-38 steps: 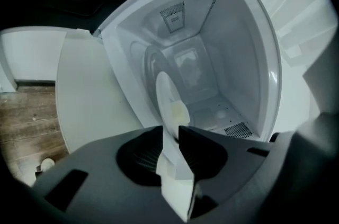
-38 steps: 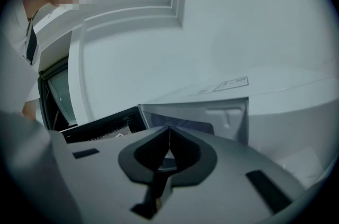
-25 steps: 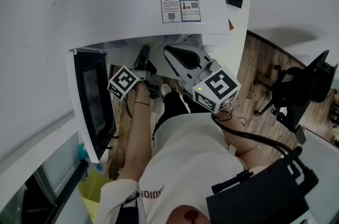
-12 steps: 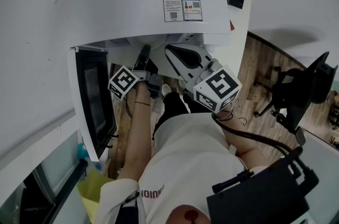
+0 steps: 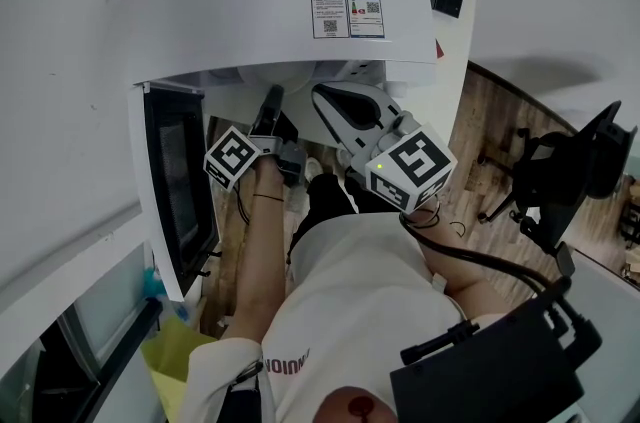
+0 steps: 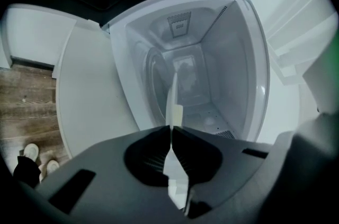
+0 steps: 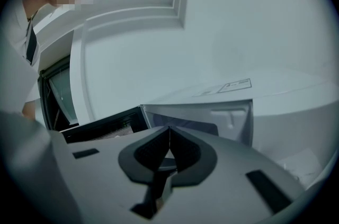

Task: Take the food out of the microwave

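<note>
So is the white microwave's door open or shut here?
Open. The white microwave's dark-windowed door stands swung out at the head view's left, and the left gripper view looks into its cavity.

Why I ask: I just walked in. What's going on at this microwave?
A person stands at the white microwave, its door swung open. The left gripper points into the cavity; its tongs have just closed on a thin pale edge, seemingly a plate's rim. The right gripper hangs outside, tongs shut on nothing. The food itself isn't visible.
</note>
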Demonstrator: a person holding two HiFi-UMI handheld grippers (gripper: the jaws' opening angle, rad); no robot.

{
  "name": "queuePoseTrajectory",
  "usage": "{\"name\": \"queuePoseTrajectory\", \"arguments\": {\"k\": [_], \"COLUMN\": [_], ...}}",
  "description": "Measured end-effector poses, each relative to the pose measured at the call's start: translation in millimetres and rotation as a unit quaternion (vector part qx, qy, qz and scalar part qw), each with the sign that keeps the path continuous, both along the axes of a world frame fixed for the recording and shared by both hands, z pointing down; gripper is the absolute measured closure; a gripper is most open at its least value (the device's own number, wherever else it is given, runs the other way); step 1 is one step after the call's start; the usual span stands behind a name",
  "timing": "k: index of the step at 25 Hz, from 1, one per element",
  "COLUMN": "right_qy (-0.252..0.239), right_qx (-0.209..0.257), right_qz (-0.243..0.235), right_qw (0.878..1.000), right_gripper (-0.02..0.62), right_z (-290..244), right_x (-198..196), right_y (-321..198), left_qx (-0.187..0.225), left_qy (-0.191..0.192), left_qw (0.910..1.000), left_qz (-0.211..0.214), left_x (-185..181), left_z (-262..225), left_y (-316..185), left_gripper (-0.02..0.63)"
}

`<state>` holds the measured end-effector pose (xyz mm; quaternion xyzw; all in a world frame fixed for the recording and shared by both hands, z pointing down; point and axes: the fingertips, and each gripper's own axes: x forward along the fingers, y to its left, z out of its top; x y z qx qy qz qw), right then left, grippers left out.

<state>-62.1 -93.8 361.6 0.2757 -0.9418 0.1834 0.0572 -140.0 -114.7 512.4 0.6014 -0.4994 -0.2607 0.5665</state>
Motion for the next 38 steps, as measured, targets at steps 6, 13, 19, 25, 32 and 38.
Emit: {"name": "queuePoseTrajectory", "arguments": {"k": [6,13,19,25,32,38], "right_qy": [-0.001,-0.003,-0.005,-0.008,-0.011,-0.013], "right_qx": [0.004,0.005,0.006,0.007,0.009,0.015], "right_qz": [-0.011,-0.024,-0.031,-0.037,-0.044,-0.051], "right_qw": [1.0,1.0,0.999,0.999,0.999,0.999], "right_gripper": [0.574,0.574,0.574,0.574,0.574,0.574], "right_z": [-2,-3,-4,-4,-5,-7], "right_x": [-4,-9,-11,-13,-13,-13], "right_y": [3,6,9,12,15,15], "left_qx": [0.002,0.011,0.017,0.02,0.029,0.047], "left_qy": [0.006,0.013,0.017,0.019,0.021,0.057], "left_qw": [0.9999,0.9998,0.9996,0.9995,0.9991,0.9967], "left_qz": [-0.008,-0.015,-0.017,-0.017,-0.022,-0.033], "left_x": [-1,-2,-1,0,2,9], "left_z": [-4,-11,-14,-18,-26,-38], "left_y": [8,15,22,31,40,46], "left_gripper": [0.581,0.581,0.581,0.581,0.581,0.581]}}
